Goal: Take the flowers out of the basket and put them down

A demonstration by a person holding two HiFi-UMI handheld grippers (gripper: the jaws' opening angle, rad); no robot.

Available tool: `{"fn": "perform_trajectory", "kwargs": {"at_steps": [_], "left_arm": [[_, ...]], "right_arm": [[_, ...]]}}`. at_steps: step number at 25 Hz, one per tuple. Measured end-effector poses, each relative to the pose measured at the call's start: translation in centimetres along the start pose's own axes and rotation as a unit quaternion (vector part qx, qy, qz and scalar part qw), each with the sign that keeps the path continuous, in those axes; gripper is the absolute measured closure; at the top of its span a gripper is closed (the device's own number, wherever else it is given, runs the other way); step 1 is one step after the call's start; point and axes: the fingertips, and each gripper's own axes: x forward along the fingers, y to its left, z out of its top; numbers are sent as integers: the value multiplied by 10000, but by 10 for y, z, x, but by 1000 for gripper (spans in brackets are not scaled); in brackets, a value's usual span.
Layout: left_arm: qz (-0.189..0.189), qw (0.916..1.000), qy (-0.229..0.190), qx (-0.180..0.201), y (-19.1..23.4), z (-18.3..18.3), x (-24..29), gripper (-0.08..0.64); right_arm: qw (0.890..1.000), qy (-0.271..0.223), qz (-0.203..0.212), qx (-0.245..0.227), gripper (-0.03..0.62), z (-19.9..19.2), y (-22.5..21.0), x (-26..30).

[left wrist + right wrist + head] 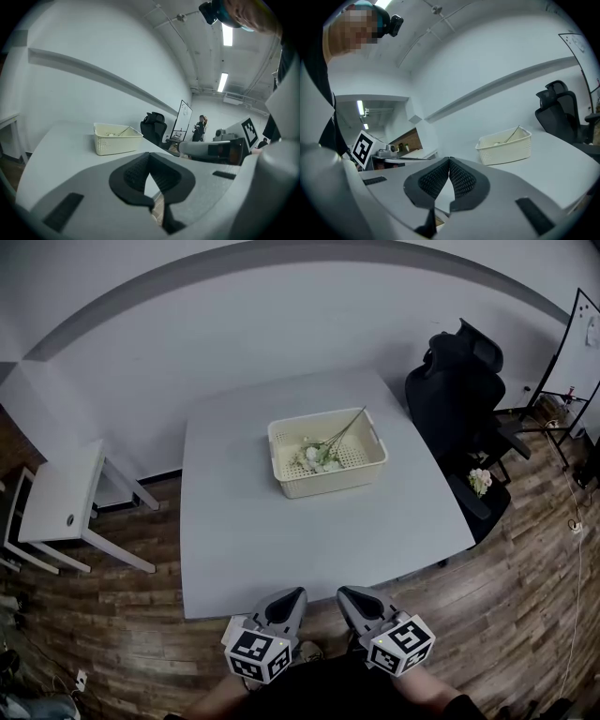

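Two closed tools (296,594) (345,592) near table (246,540) edge, basket (330,482) central

The right gripper (449,163) had its jaws closed together, with nothing between them. Ahead, the basket (506,146) stood on the bench (558,157), a flower stem (515,133) leaning over its rim.

Even light, heavy fisheye bend

The ceiling strip lights (227,33) glare almost white — the table (234,540) and wall (187,343) are evenly lit, with only soft shadow on the floor (112,601). Every view bows at the edges; the gripper views darken to black in the corners, their near foreground soft.
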Motion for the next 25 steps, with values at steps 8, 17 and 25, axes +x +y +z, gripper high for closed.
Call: {"fn": "perform_trajectory", "kwargs": {"at_steps": [8,17,25], "left_arm": [[46,10000,-43,-8,8,2,-7,554],[93,9998,-184,49,19,12,-15,554],[225,9991,-342,101,25,23,-19,554]], "right_arm": [[10000,49,13,-6,569,1,4,6],[9994,36,-1,-333,571,10,7,13],[9987,-98,-56,-502,571,31,-1,14]]}}
